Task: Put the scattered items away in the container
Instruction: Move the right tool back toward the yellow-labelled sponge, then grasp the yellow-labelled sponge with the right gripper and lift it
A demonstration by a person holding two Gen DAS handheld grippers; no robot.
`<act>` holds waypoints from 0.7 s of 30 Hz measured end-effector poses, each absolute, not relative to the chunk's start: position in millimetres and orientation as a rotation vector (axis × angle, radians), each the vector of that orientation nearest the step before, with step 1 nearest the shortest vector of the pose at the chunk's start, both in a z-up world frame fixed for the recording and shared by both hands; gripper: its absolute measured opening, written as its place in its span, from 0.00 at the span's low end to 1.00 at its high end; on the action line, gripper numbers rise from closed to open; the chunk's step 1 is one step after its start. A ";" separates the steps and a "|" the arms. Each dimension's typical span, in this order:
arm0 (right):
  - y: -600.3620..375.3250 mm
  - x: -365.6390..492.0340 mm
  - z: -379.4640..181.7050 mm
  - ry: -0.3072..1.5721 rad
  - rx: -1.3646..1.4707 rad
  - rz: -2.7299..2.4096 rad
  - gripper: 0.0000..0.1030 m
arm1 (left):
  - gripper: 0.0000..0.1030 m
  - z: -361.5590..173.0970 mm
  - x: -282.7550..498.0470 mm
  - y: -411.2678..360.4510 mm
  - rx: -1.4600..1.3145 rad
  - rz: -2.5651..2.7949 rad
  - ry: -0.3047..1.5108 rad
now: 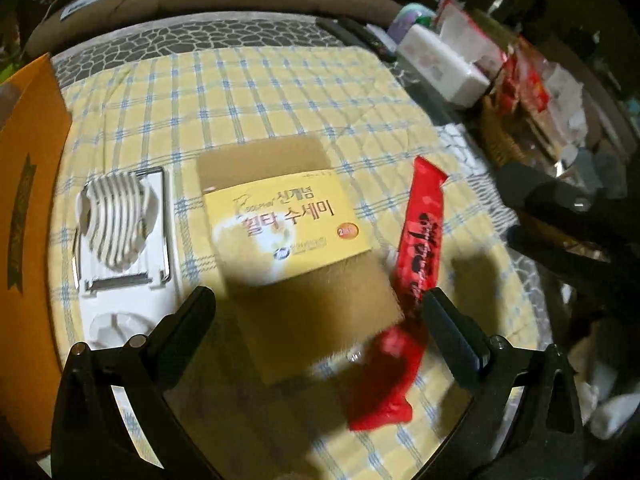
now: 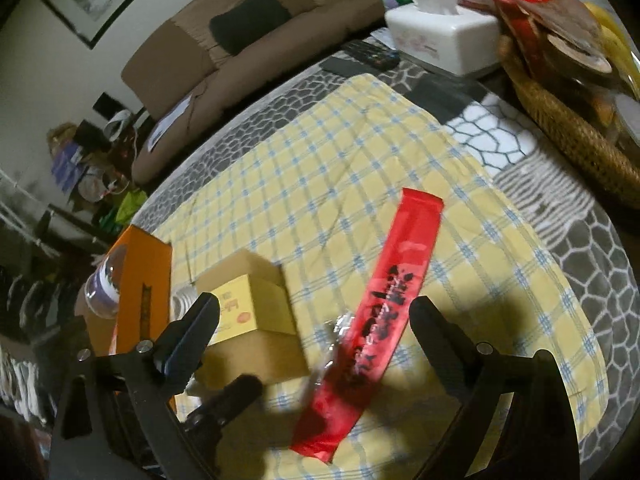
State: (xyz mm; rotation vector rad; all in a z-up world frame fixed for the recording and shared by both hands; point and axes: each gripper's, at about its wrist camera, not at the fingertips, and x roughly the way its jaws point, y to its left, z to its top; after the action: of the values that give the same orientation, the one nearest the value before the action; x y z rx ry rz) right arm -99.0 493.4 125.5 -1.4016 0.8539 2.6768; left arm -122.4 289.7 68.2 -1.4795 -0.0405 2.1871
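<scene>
A cardboard box with a yellow printed label (image 1: 292,236) lies on the yellow checked cloth (image 1: 256,96). My left gripper (image 1: 316,312) hovers open over the box's near end, holding nothing. A long red packet with black lettering (image 2: 384,304) lies to the right of the box (image 2: 256,312), and it also shows in the left wrist view (image 1: 422,236). My right gripper (image 2: 316,324) is open just above the packet's near half, holding nothing. A white egg slicer (image 1: 124,224) lies to the left of the box. An orange box (image 1: 28,220) stands at the far left.
A clear bottle with a purple label (image 2: 104,288) lies by the orange box (image 2: 140,292). At the table's far right stand a white tissue box (image 2: 444,36), a wicker basket (image 2: 568,132) of packets, and dark remotes (image 2: 368,56). A brown sofa (image 2: 224,52) is beyond.
</scene>
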 end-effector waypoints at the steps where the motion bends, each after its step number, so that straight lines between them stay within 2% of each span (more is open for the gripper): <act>1: 495.4 -99.3 125.9 0.858 -1.399 2.674 0.95 | 1.00 65.9 -123.4 292.5 -1.485 2.186 -0.026; 6: 497.3 -100.2 127.0 0.865 -1.393 2.674 0.95 | 1.00 49.2 -130.7 303.2 -1.551 2.203 0.040; 8: 497.5 -100.8 125.9 0.859 -1.405 2.665 0.95 | 0.93 41.3 -134.2 302.0 -1.586 2.203 0.031; 14: 504.6 -101.1 117.1 0.878 -1.435 2.610 0.95 | 0.85 39.8 -133.9 283.9 -1.569 2.181 -0.103; 21: 498.0 -100.8 113.0 1.083 -1.469 2.641 0.95 | 0.82 60.9 -131.2 265.9 -1.484 2.117 -0.235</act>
State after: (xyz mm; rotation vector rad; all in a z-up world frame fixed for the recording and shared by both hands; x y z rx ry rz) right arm -100.8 498.0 113.0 -1.4687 1.0830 2.6405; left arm -131.2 265.9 60.9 -1.4841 -0.2350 2.1174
